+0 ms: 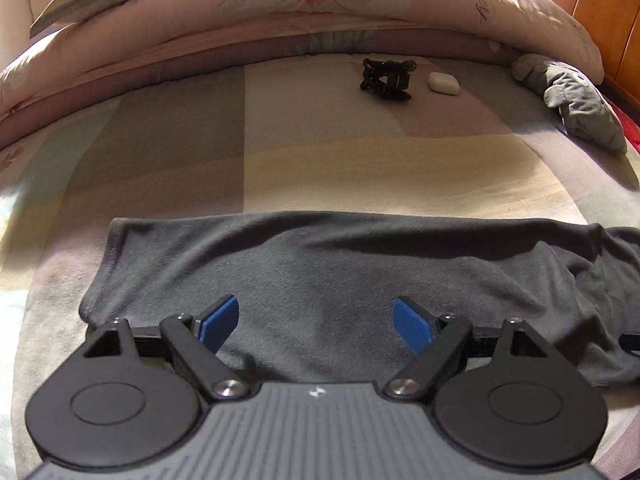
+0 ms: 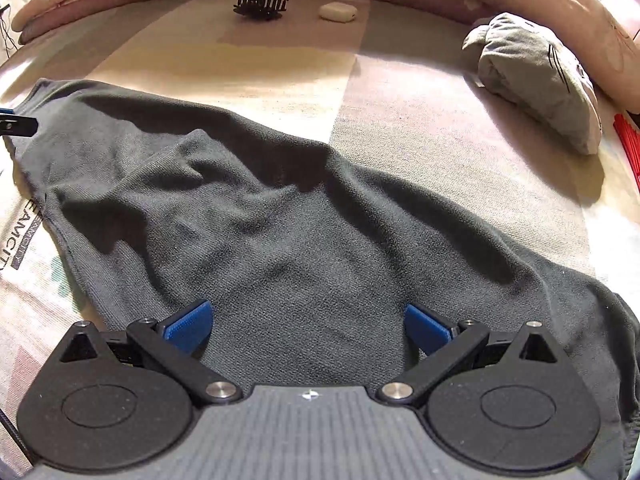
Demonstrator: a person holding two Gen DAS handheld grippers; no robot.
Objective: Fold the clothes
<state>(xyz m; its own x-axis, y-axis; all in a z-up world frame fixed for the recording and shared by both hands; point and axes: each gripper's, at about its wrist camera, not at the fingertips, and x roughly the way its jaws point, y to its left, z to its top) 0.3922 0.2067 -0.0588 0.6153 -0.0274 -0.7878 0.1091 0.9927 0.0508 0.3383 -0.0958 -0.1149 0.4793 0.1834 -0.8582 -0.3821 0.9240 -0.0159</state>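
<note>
Partly hidden under both tools, the dark grey garment (image 1: 320, 276) lies spread along the bed's (image 1: 320, 168) near edge, its near hem cut off from view. Both the left tongs (image 1: 316, 324) and right tongs (image 2: 308, 326) hover over it, blue pads wide apart, gripping nothing. Printed letters on the bed's left edge read only in part, "AMCIT". Toward the far edge sit a black clip (image 1: 386, 79) and white case (image 1: 443, 83); a grey plush (image 2: 536, 80) lies right.

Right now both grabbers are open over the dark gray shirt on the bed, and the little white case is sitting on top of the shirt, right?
Not quite. The little white case lies on the bedsheet far behind the dark gray shirt, beside a black clip, as the left wrist view shows. Both grabbers, left and right, are open.
</note>
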